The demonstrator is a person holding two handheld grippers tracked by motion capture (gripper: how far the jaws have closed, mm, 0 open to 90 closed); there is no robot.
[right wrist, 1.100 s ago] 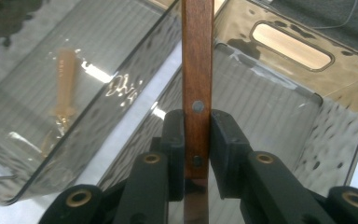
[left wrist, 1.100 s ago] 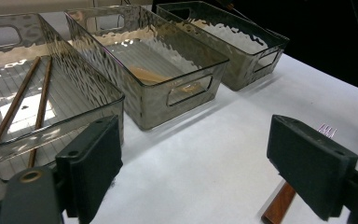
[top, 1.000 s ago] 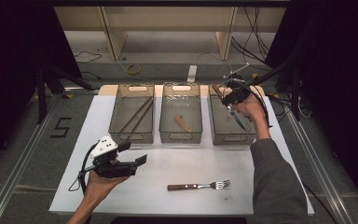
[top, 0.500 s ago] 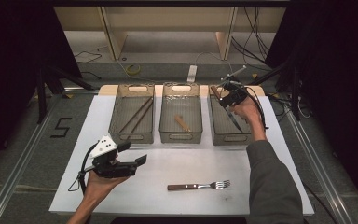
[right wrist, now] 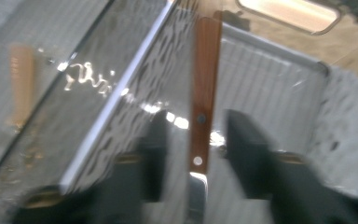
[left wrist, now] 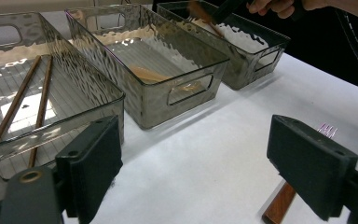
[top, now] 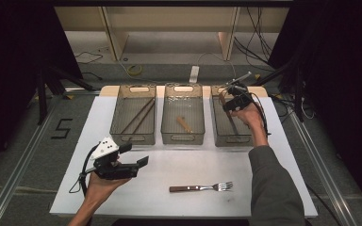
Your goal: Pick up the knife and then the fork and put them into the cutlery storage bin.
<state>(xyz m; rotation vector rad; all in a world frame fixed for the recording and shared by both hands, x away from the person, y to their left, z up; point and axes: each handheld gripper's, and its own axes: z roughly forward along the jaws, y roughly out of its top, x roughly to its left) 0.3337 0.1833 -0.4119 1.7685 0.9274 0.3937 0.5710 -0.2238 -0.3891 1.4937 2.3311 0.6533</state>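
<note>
The right gripper has just been opening over the right-hand smoky clear plastic bin, its jaws now apart w/ the wooden-handled steel knife between them but not pinched, handle leaning up the bin's far wall. So the knife looks delivered, released into that bin. Left gripper waits in front of the bins, jaws wide apart & empty, near the wooden-handled steel fork, probably next to be sorted
</note>
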